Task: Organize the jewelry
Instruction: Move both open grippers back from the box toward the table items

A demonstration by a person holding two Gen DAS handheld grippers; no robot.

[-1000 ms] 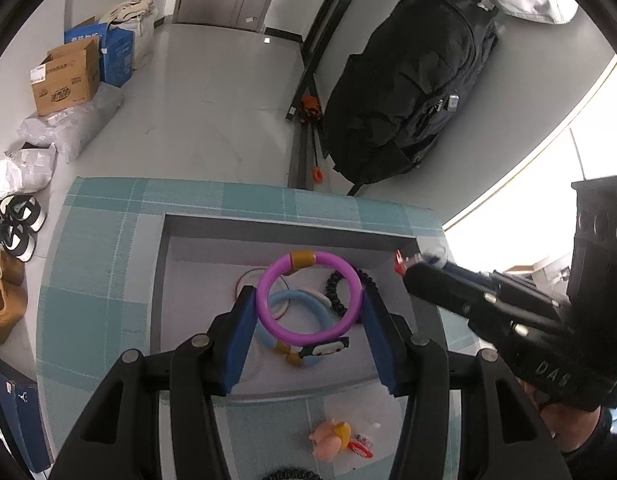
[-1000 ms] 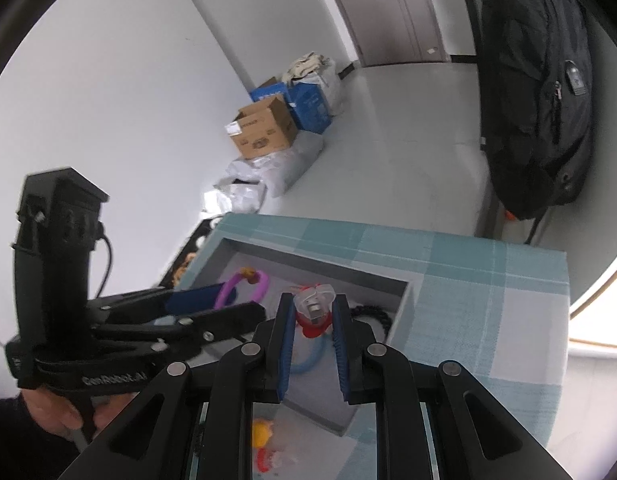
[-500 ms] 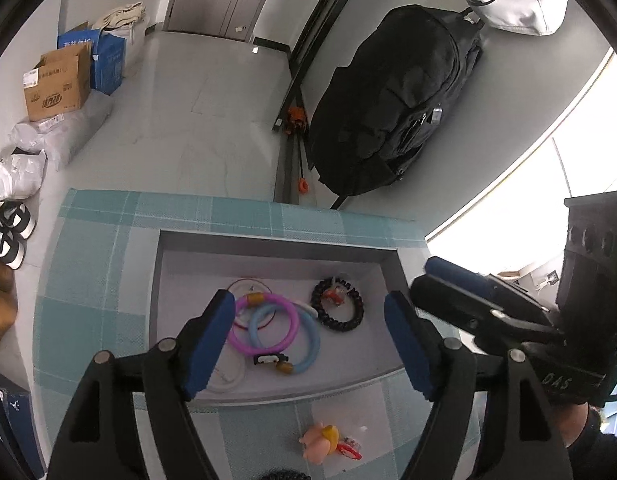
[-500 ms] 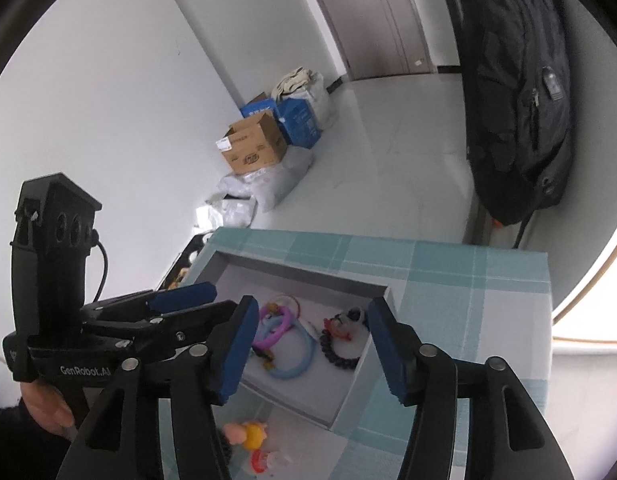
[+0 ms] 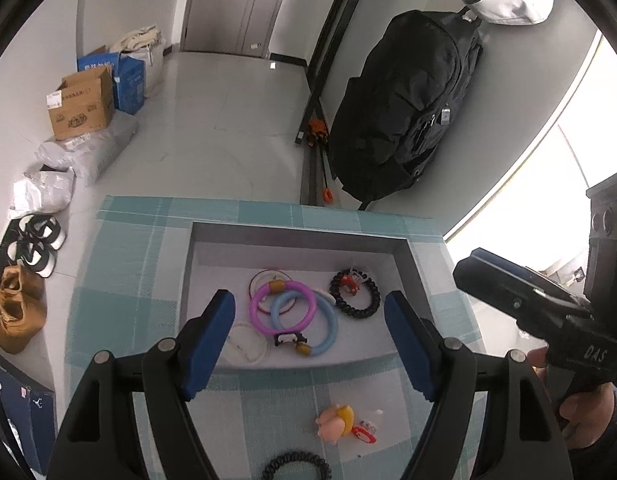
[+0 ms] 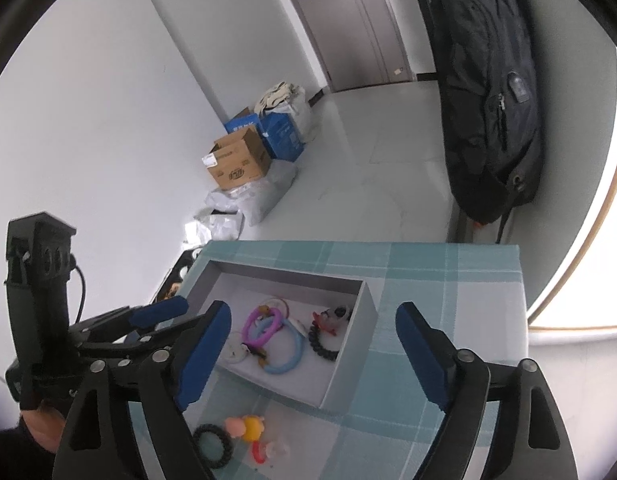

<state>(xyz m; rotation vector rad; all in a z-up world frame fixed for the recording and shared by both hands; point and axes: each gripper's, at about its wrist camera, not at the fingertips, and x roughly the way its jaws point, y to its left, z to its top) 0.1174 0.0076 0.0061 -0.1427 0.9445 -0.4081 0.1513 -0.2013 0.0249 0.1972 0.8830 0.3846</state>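
Note:
A grey open box (image 5: pixel 296 232) (image 6: pixel 348 364) sits on the teal checked tablecloth. Inside lie a purple ring (image 5: pixel 282 307) (image 6: pixel 262 326), a blue ring (image 5: pixel 326 334) (image 6: pixel 293 354), a black coil bracelet (image 5: pixel 355 296) (image 6: pixel 322 346) with a red charm, a thin red ring and a white ring (image 5: pixel 246 344). My left gripper (image 5: pixel 310 340) is open and empty above the box's near edge. My right gripper (image 6: pixel 312 354) is open and empty over the box. In front of the box lie a pink-and-yellow figure (image 5: pixel 335 420) (image 6: pixel 244 426), a red clip (image 5: pixel 364 433) and a black coil tie (image 5: pixel 296 468) (image 6: pixel 213 444).
The table's far edge (image 5: pixel 268 204) drops to a grey floor. A black backpack (image 5: pixel 404 120) (image 6: pixel 488 92) leans against the wall. Cardboard boxes (image 5: pixel 82 102) (image 6: pixel 238 164), bags and shoes (image 5: pixel 32 240) are on the floor at left.
Both grippers have opened and pulled back. The purple ring dropped from the left gripper into the box, and the red charm from the right gripper lies on the black bracelet.

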